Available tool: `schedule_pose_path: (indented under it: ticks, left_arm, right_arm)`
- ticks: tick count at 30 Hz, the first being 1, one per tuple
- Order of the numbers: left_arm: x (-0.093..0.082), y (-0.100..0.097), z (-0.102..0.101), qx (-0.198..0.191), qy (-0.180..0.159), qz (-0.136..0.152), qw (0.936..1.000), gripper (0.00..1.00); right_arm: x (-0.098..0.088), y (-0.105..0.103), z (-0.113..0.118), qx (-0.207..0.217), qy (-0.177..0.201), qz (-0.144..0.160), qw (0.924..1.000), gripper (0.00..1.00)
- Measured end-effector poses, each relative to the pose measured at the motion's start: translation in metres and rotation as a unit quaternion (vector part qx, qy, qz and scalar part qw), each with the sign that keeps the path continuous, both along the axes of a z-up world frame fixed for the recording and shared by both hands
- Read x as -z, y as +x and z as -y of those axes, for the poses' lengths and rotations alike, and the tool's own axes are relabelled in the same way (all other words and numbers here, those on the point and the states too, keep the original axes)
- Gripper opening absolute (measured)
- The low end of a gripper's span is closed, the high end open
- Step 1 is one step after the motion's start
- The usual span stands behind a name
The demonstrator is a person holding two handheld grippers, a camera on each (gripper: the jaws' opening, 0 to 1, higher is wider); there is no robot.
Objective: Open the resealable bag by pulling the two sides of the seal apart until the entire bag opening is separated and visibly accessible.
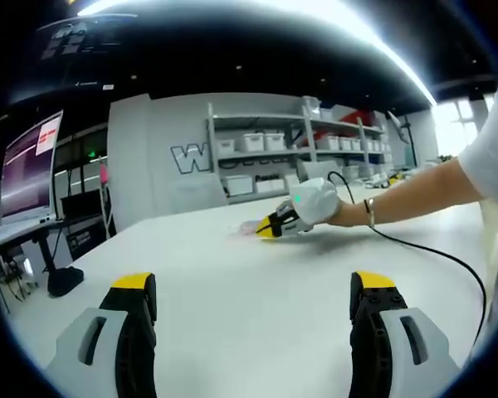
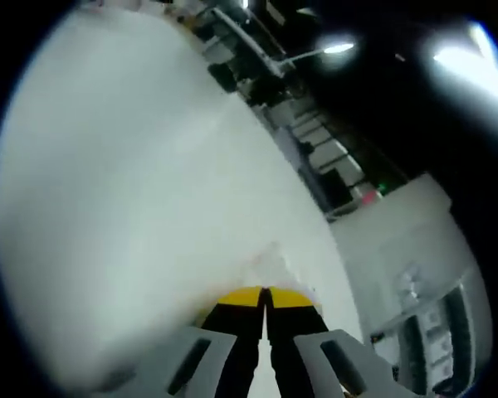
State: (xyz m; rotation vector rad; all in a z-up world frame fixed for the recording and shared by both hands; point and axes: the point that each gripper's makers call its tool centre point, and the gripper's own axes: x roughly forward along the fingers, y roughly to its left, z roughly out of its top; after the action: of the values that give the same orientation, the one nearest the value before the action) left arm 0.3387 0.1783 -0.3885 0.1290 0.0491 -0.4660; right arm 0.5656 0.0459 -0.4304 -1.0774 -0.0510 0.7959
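Note:
A clear resealable bag (image 1: 247, 227) lies flat on the white table (image 1: 232, 323), far from my left gripper (image 1: 253, 283), which hovers open over the near part of the table with nothing between its jaws. My right gripper (image 1: 274, 224), held by a white-gloved hand (image 1: 315, 201), reaches in from the right and meets the bag's near edge. In the right gripper view the yellow-tipped jaws of my right gripper (image 2: 264, 297) are pressed together on the bag (image 2: 270, 264), a faint see-through sheet just past the tips. The bag's seal is too faint to make out.
A black cable (image 1: 448, 257) trails over the table's right side from the right gripper. A monitor (image 1: 29, 170) stands at the left edge. Shelves with white bins (image 1: 290, 153) line the back wall. The table (image 2: 133, 166) stretches away bare beyond the bag.

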Motion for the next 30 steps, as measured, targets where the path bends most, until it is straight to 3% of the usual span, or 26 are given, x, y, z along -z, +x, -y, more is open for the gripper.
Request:
schedule_pose_path:
  ticks: [3,6,8,11,14,16,18,30]
  left_arm:
    - [0.0,0.0,0.001,0.0,0.001,0.0,1.0,0.96]
    - [0.0,0.0,0.003,0.002,0.001,0.001,1.0,0.96]
    - [-0.001,-0.001,0.005,0.004,0.001,0.001,1.0,0.96]
    - [-0.002,-0.002,0.006,0.005,0.003,0.003,1.0,0.96]
    - [-0.005,-0.002,0.006,0.004,0.002,0.005,1.0,0.96]
    - [-0.005,-0.002,0.005,0.003,0.002,0.006,1.0,0.96]
    - [-0.005,-0.002,0.005,0.004,0.003,0.005,1.0,0.96]
    - [-0.002,0.0,-0.002,-0.002,0.0,0.003,1.0,0.96]
  right_arm:
    - [-0.019,0.0,0.003,0.012,0.058,-0.012,0.9982,0.0]
    - [-0.041,0.002,0.01,0.032,0.134,-0.034,0.9899,0.0]
    - [-0.049,0.004,0.016,0.039,0.148,-0.033,0.9877,0.0]
    - [-0.05,0.001,0.018,0.029,0.08,0.008,0.9963,0.0]
    - [-0.036,-0.005,0.016,0.018,0.033,0.015,0.9992,0.0]
    - [-0.025,-0.008,0.014,0.012,0.005,0.016,0.9998,0.06]
    - [-0.017,-0.009,0.013,0.011,-0.008,0.015,0.9998,0.1]
    - [0.004,0.005,0.009,-0.018,-0.097,0.024,0.9948,0.14]
